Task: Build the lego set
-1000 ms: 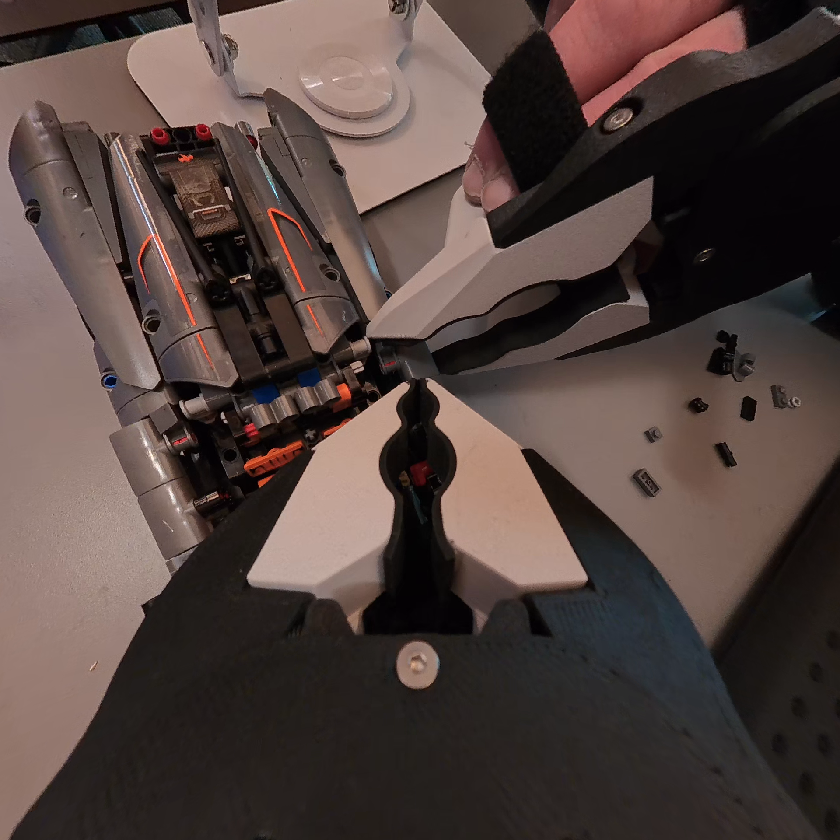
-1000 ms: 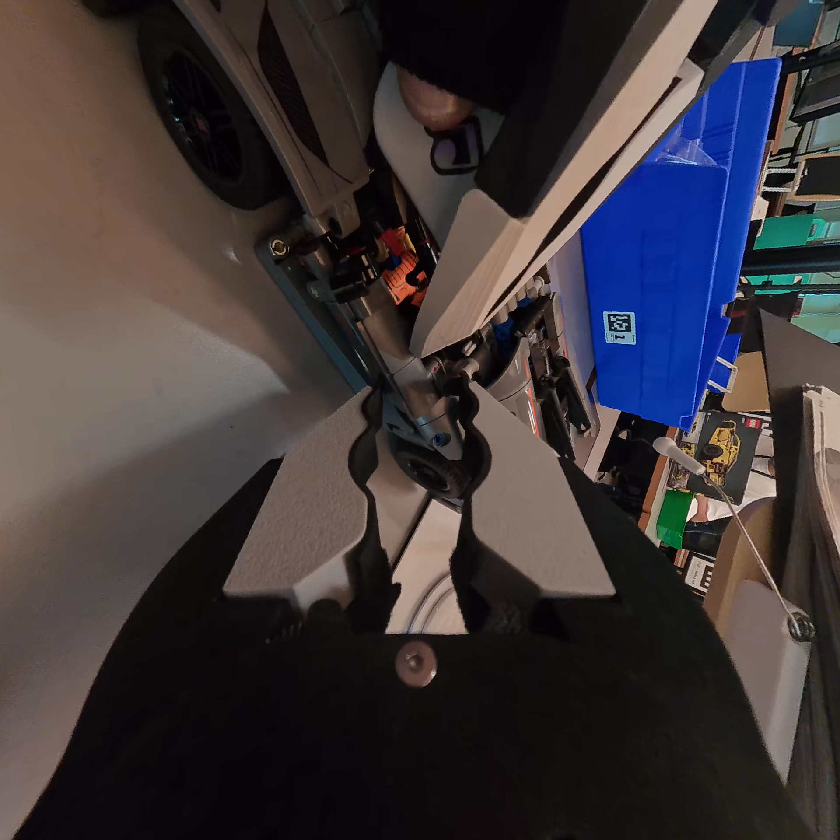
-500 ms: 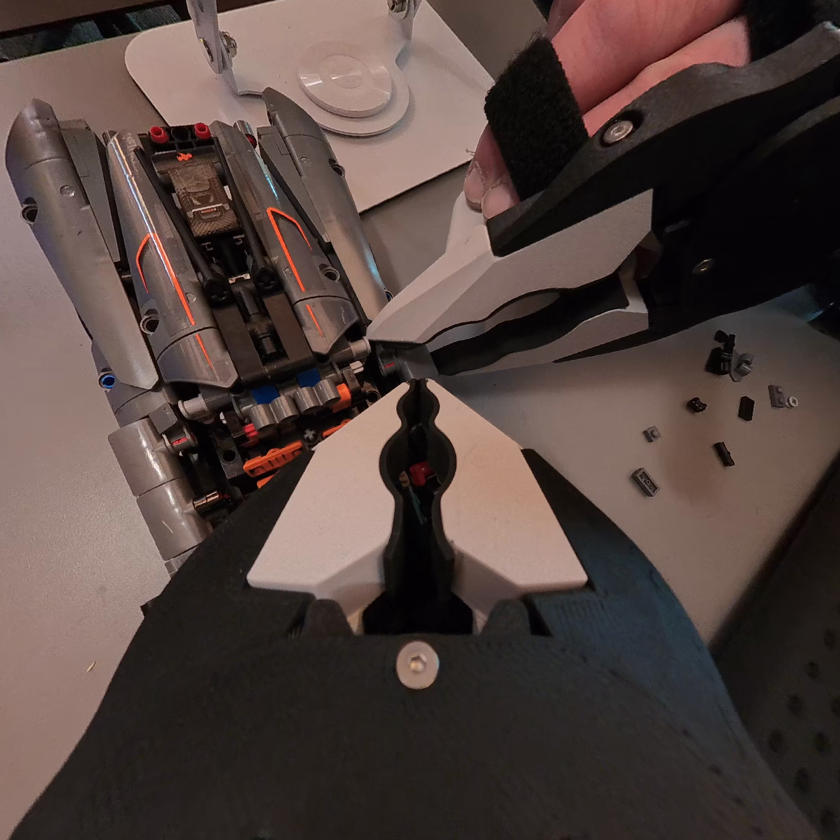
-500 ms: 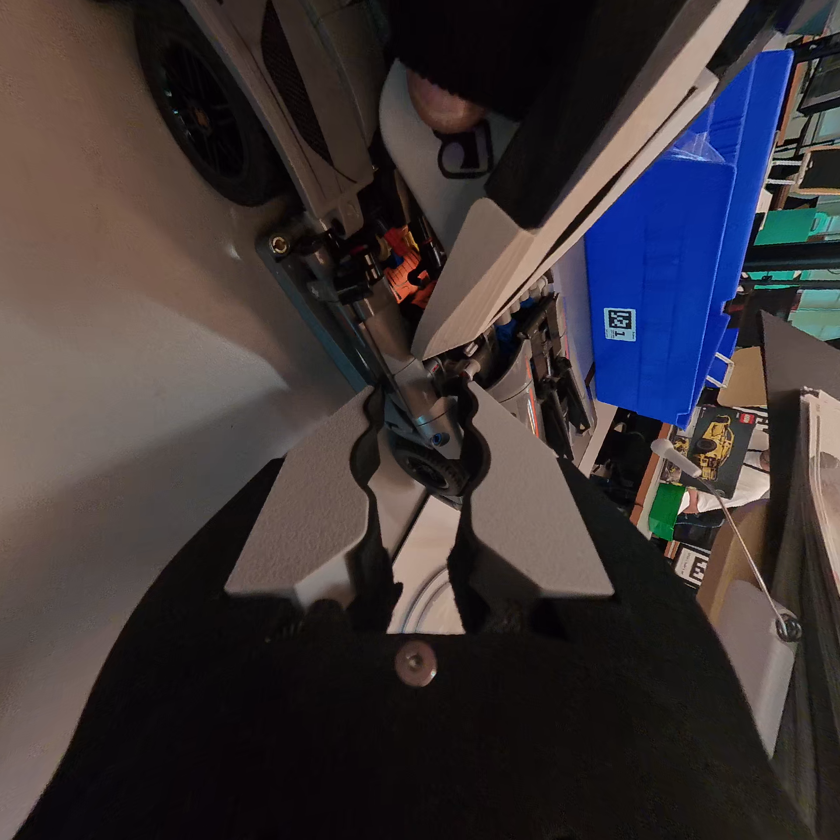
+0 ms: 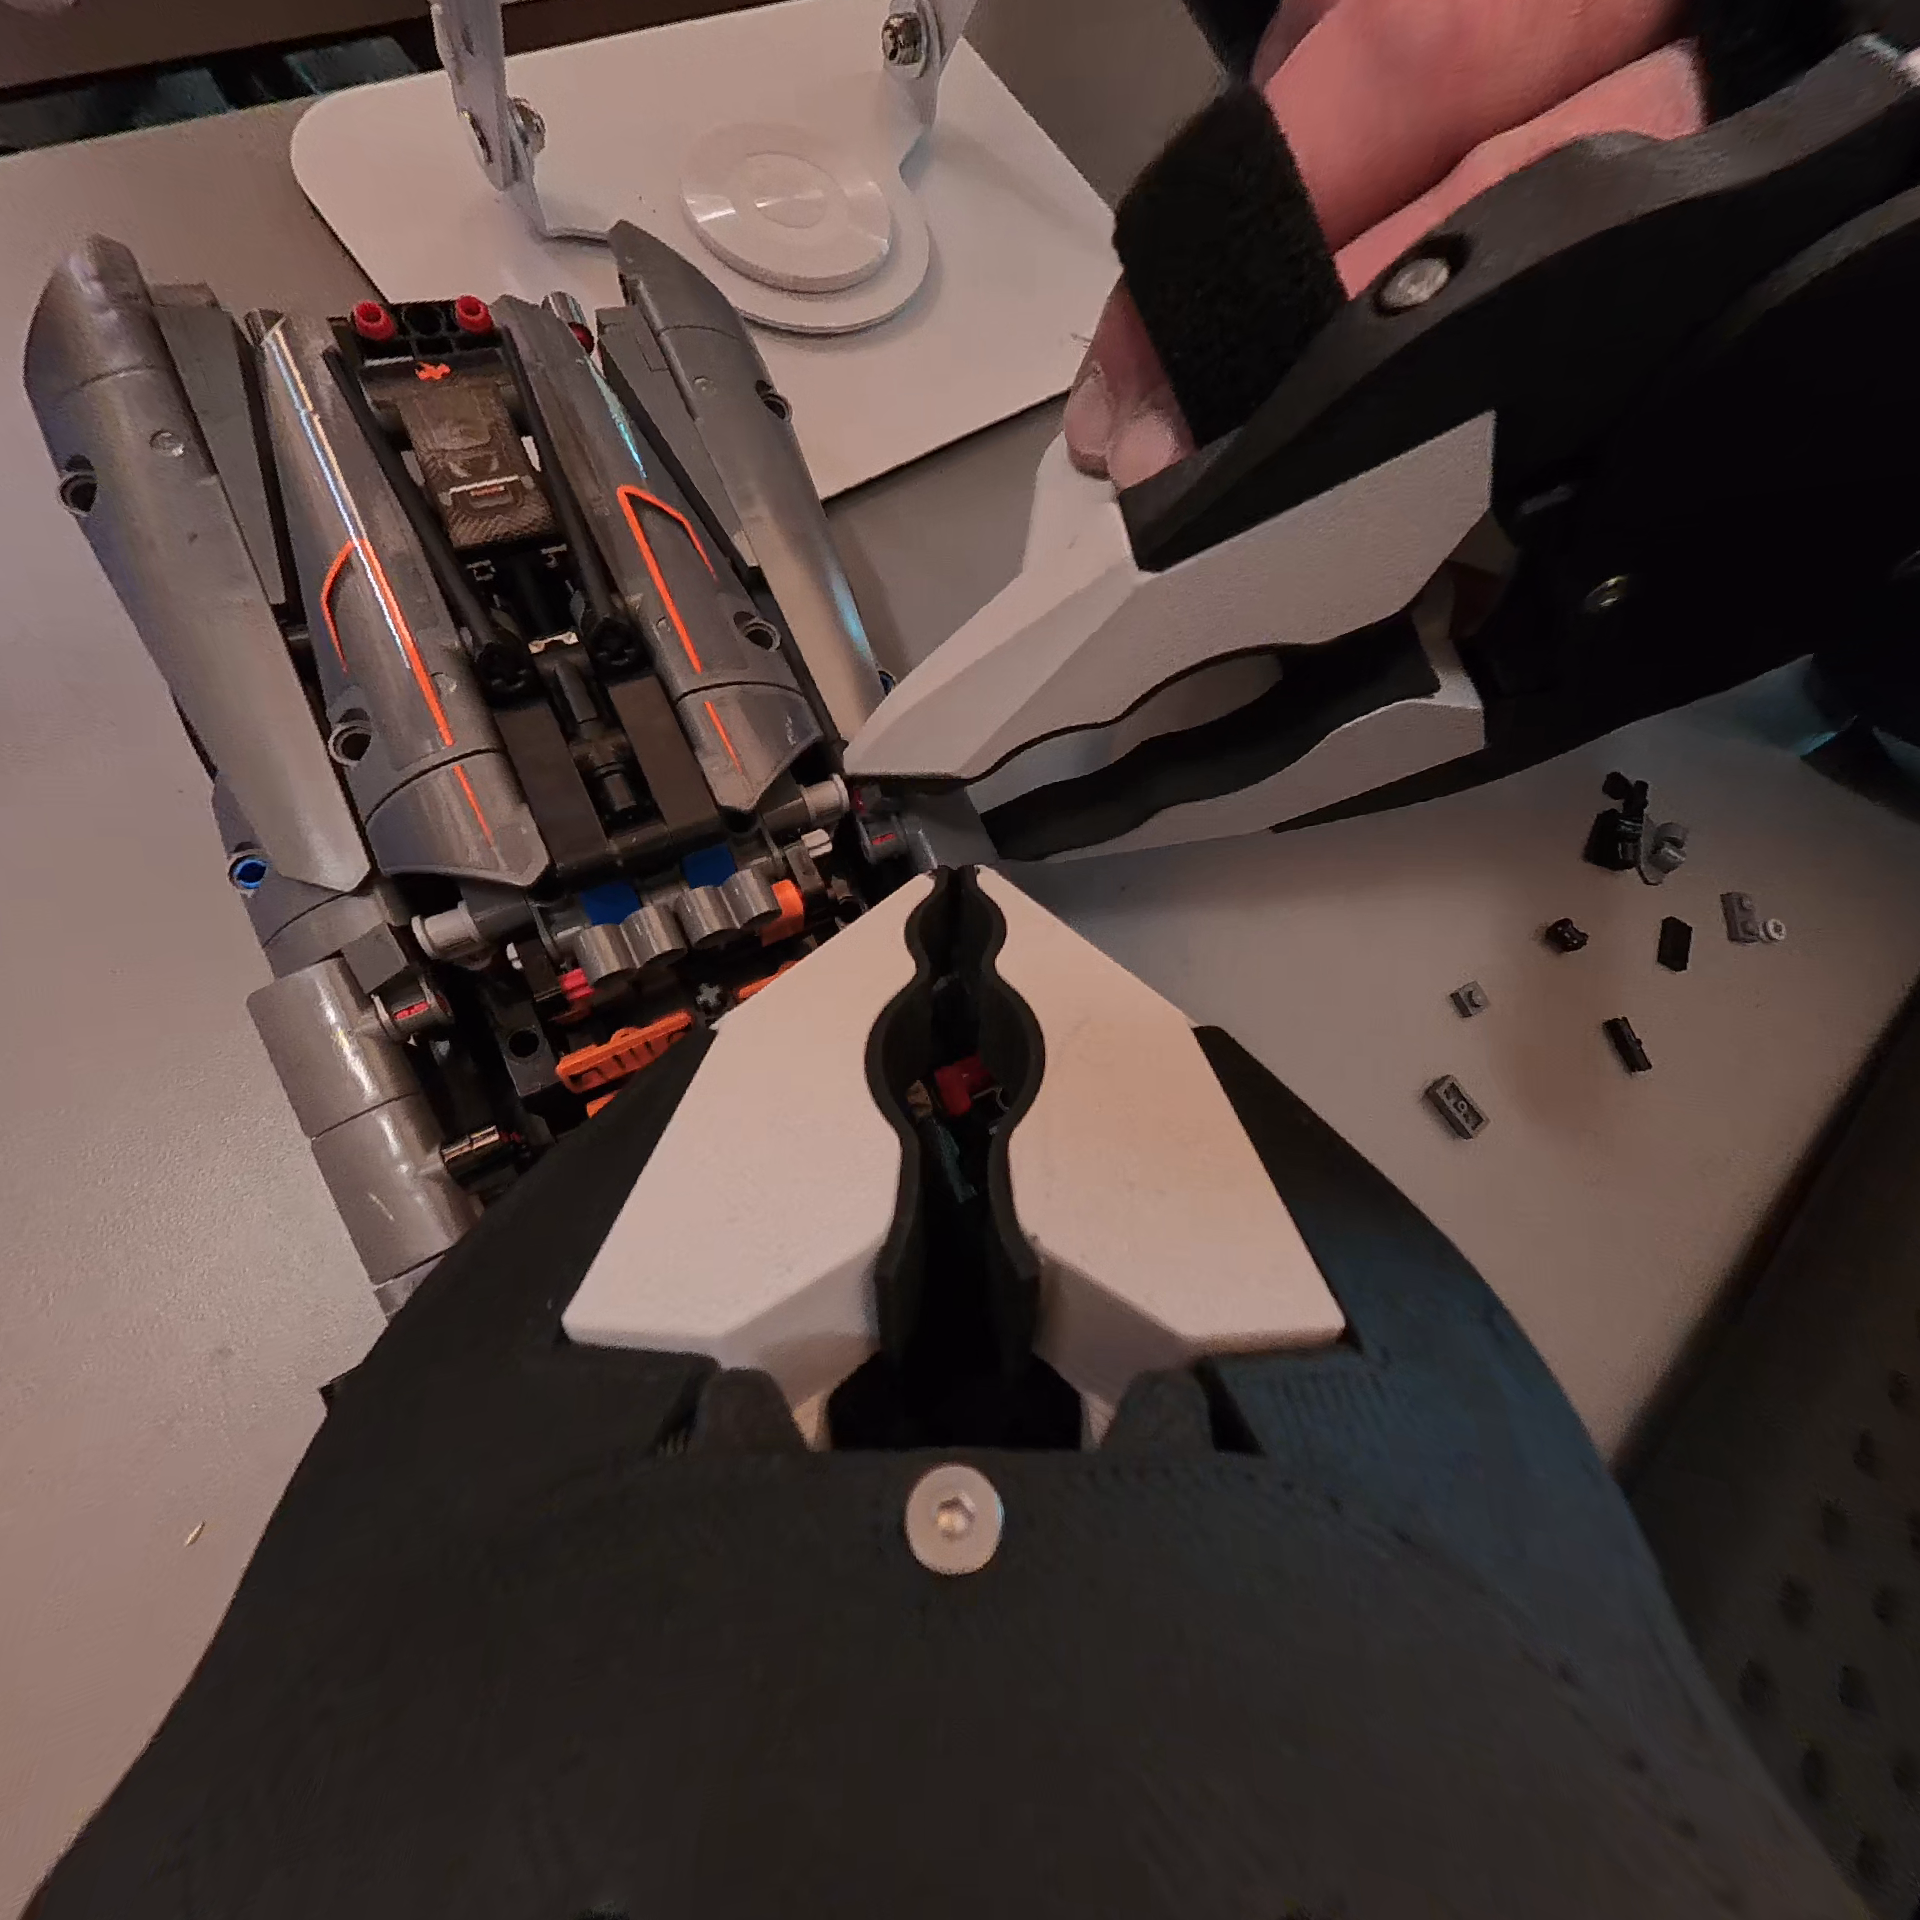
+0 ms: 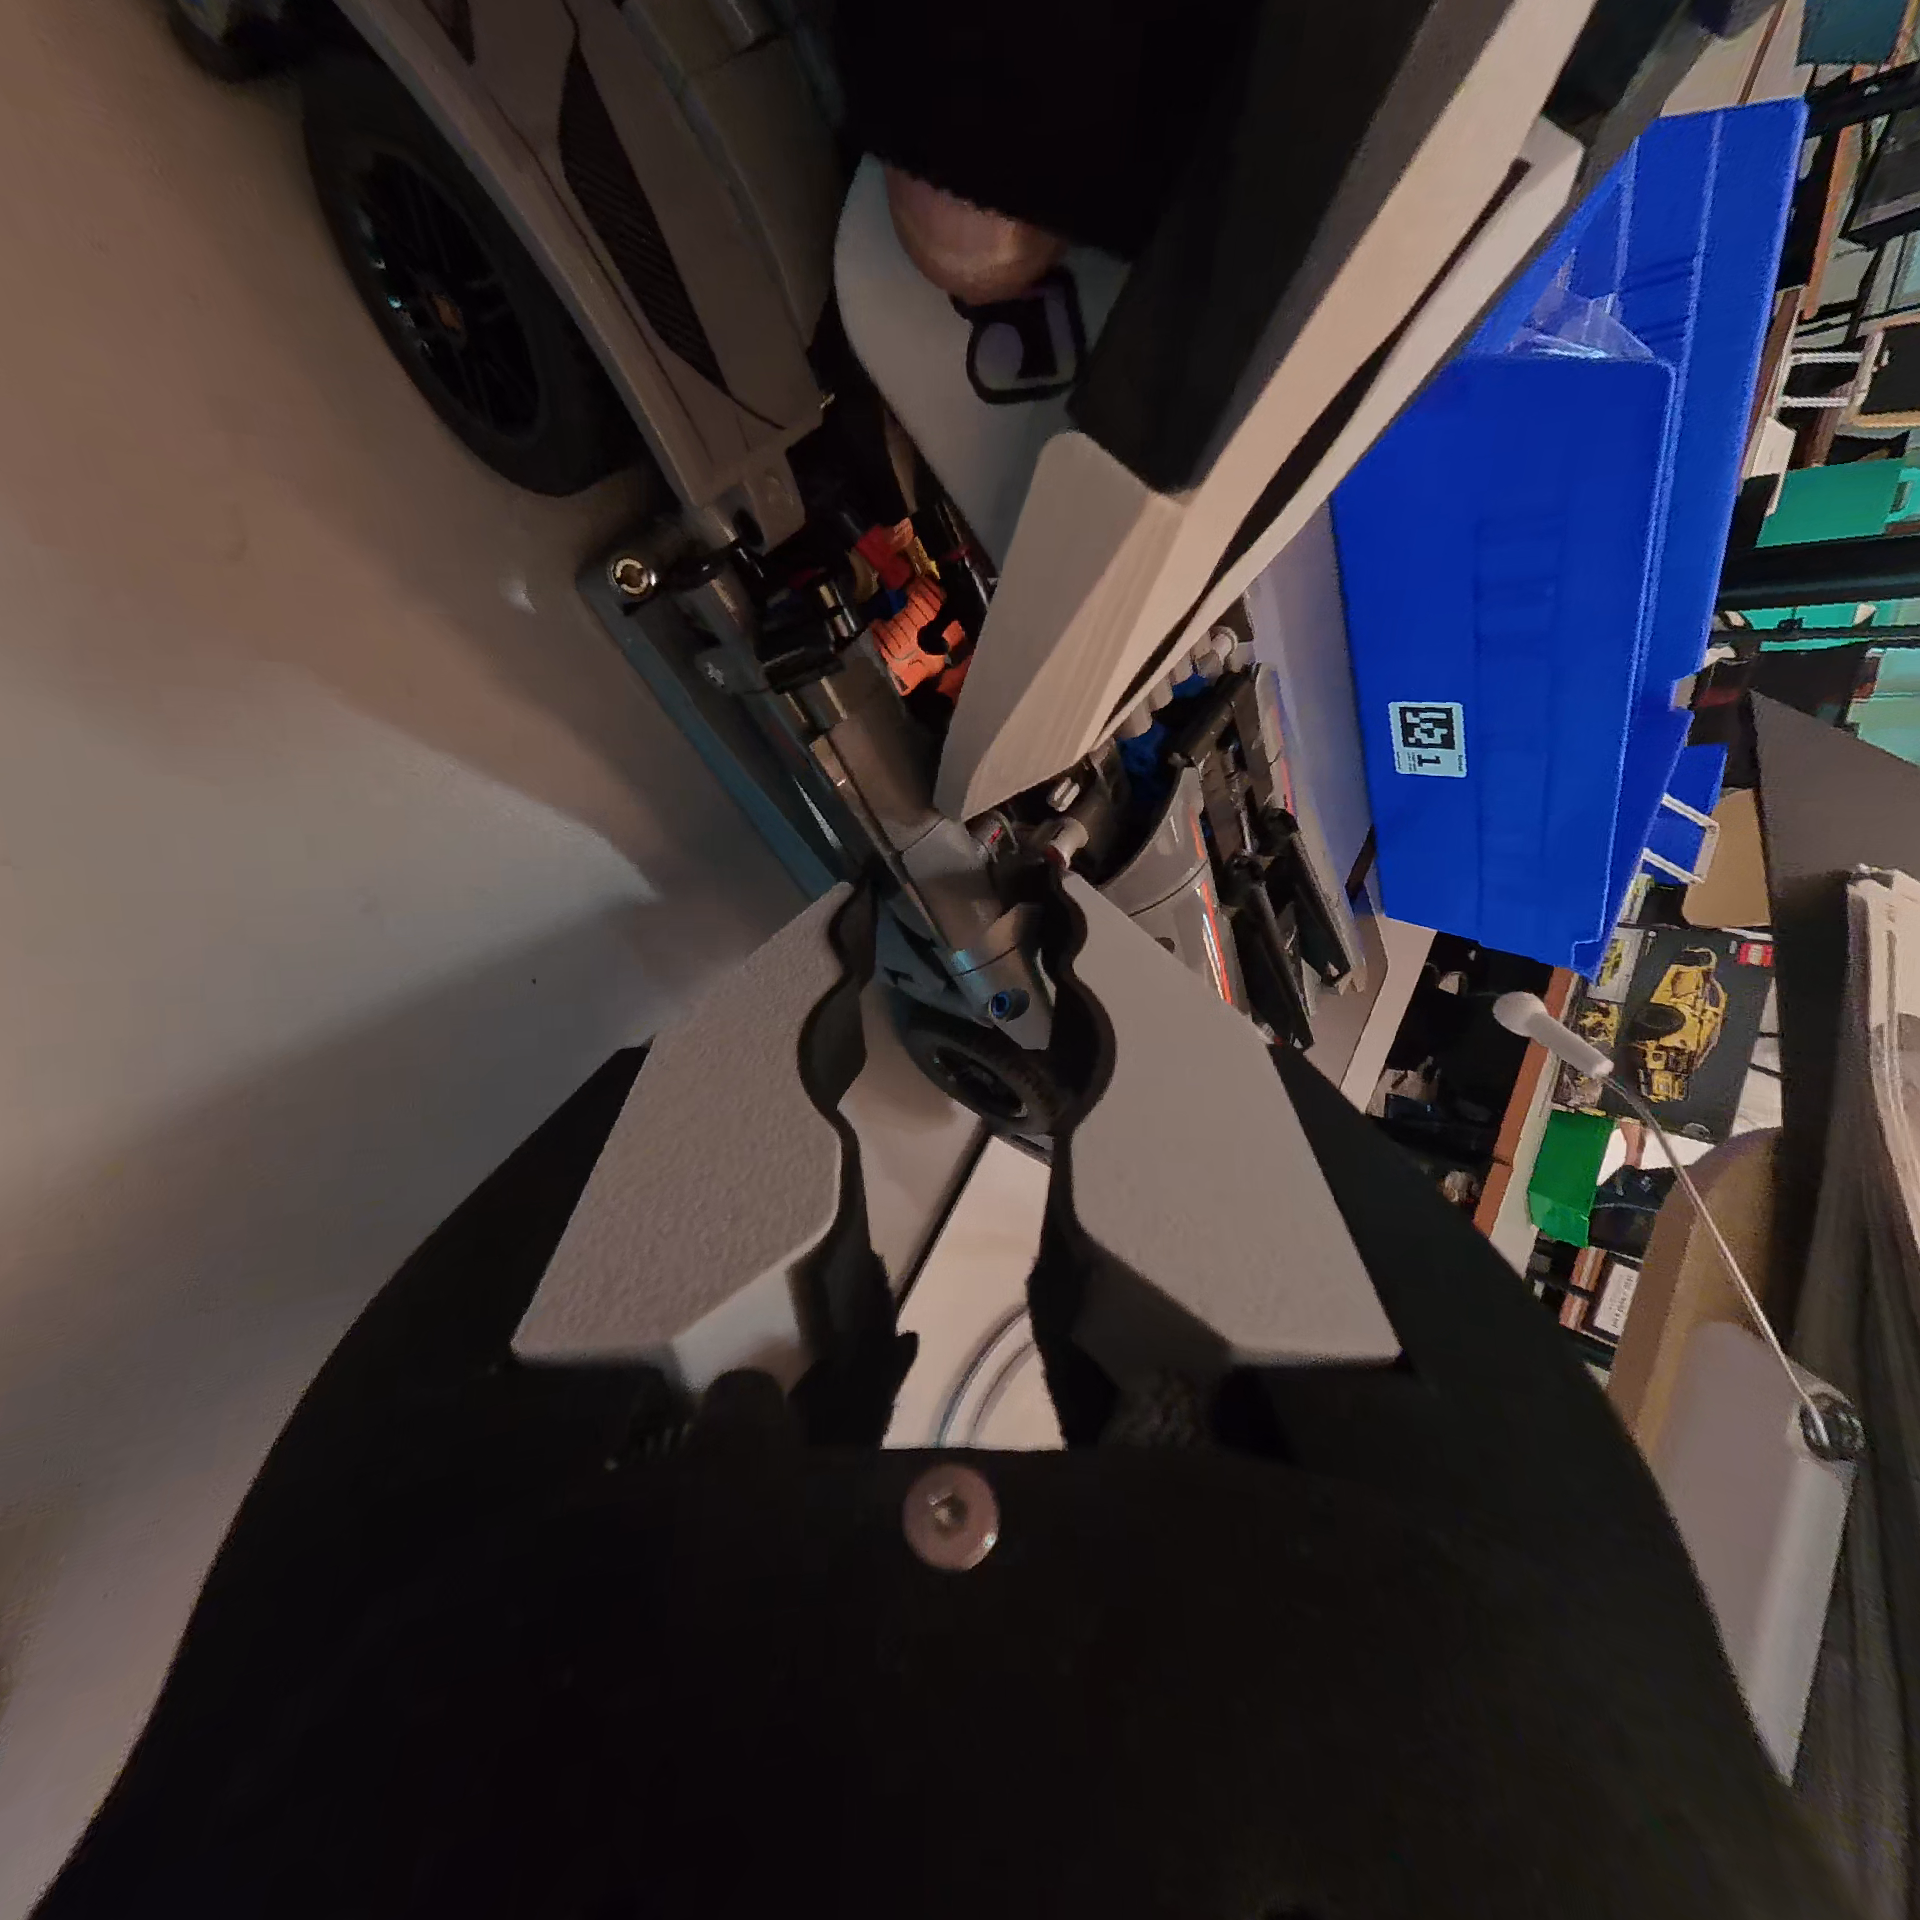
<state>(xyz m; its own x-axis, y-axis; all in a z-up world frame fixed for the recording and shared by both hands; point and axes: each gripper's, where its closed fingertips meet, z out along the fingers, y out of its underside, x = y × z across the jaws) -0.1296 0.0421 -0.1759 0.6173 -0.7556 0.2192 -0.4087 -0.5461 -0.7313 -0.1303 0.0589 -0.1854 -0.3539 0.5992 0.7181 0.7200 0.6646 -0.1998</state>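
A grey lego car (image 5: 468, 675) with orange stripes and black beams lies on the table, with its open mechanism towards me. My left gripper (image 5: 956, 883) is shut, its tips pinched on a thin dark part at the car's near right edge. My right gripper (image 5: 914, 800) comes in from the right, held by a hand (image 5: 1455, 125), and is closed on a small grey part at the same corner. In the right wrist view the right gripper (image 6: 956, 914) clamps a grey beam of the car (image 6: 665, 343). The left gripper's finger (image 6: 1091, 644) crosses above it.
Several small black and grey loose pieces (image 5: 1621, 987) lie on the table to the right. A white stand base (image 5: 727, 208) sits behind the car. A black perforated mat (image 5: 1818, 1455) borders the right edge. A blue bin (image 6: 1538, 582) stands beyond the car. My left and right fingertips are right by each other.
Both grippers stay on the same corner of the car. The right wrist view has shifted only slightly.
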